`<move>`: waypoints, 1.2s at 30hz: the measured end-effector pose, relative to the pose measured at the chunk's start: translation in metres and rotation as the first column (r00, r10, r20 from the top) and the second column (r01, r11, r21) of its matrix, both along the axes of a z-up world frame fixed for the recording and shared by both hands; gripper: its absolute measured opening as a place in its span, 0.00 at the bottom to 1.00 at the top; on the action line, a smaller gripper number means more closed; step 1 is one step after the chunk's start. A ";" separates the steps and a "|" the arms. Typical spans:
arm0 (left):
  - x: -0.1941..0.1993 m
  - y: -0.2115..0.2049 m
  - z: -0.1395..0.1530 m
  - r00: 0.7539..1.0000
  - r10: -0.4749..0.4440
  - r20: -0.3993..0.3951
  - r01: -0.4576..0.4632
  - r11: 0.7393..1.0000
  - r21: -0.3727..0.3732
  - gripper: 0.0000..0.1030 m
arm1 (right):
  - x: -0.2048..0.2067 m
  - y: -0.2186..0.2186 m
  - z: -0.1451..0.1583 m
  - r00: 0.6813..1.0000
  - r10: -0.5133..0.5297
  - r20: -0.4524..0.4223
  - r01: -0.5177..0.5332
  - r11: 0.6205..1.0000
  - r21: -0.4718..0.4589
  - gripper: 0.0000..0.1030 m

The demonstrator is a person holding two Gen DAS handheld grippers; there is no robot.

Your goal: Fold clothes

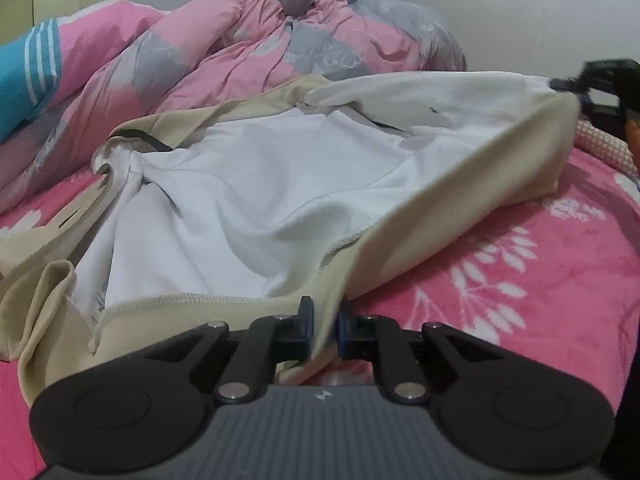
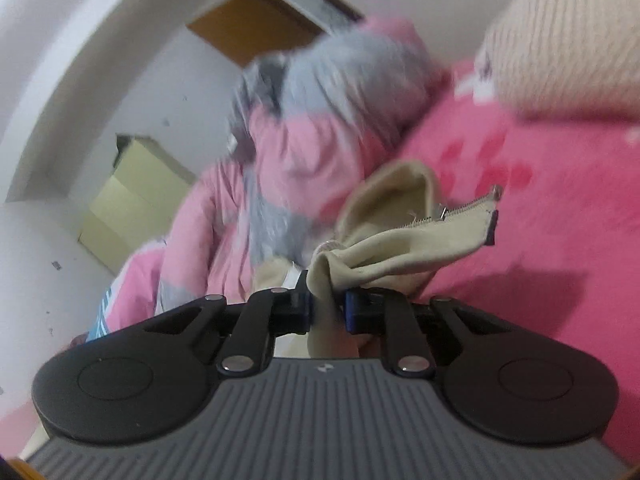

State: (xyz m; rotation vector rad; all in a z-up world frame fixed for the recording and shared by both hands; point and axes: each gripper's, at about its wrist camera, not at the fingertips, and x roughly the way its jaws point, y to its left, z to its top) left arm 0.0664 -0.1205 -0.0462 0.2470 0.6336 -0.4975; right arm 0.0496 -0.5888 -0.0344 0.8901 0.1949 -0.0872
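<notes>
A beige zip jacket [image 1: 256,184] with a white lining lies open on the pink bed, lining up, its zipper edge at the left. My left gripper [image 1: 325,332] is shut on the jacket's near beige edge. My right gripper [image 1: 576,88] shows at the far right of the left wrist view, holding the jacket's far corner lifted. In the right wrist view my right gripper [image 2: 328,308] is shut on a bunched beige corner of the jacket [image 2: 400,240] with a zipper end sticking out.
A rumpled pink and grey quilt [image 1: 248,52] is piled at the back of the bed. A pink flowered sheet [image 1: 520,280] covers the bed. A blue striped cloth [image 1: 28,76] lies at the far left. A cream ribbed pillow [image 2: 568,40] sits at the upper right.
</notes>
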 end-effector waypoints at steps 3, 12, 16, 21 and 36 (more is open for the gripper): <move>0.001 0.002 -0.003 1.000 -0.005 -0.023 0.005 1.000 -0.013 0.13 | -0.017 0.005 -0.005 0.998 -0.057 -0.040 0.055 0.997 -0.062 0.13; -0.011 0.024 0.005 0.999 -0.028 -0.034 0.023 0.990 -0.142 0.35 | -0.027 -0.008 -0.040 0.966 -0.131 -0.222 0.160 0.980 0.118 0.38; -0.023 0.044 0.010 0.999 -0.022 -0.046 0.011 0.973 -0.231 0.44 | -0.060 0.012 -0.009 0.969 -0.109 -0.221 0.123 0.991 0.052 0.49; -0.036 0.074 0.015 0.998 0.016 -0.062 -0.034 0.953 -0.302 0.60 | -0.090 0.079 0.023 0.968 0.062 -0.244 -0.086 0.993 -0.085 0.77; -0.058 0.142 0.012 0.973 0.214 -0.091 -0.232 0.906 -0.355 0.86 | -0.042 0.309 0.049 0.911 0.327 -0.253 -0.413 0.719 -0.559 0.99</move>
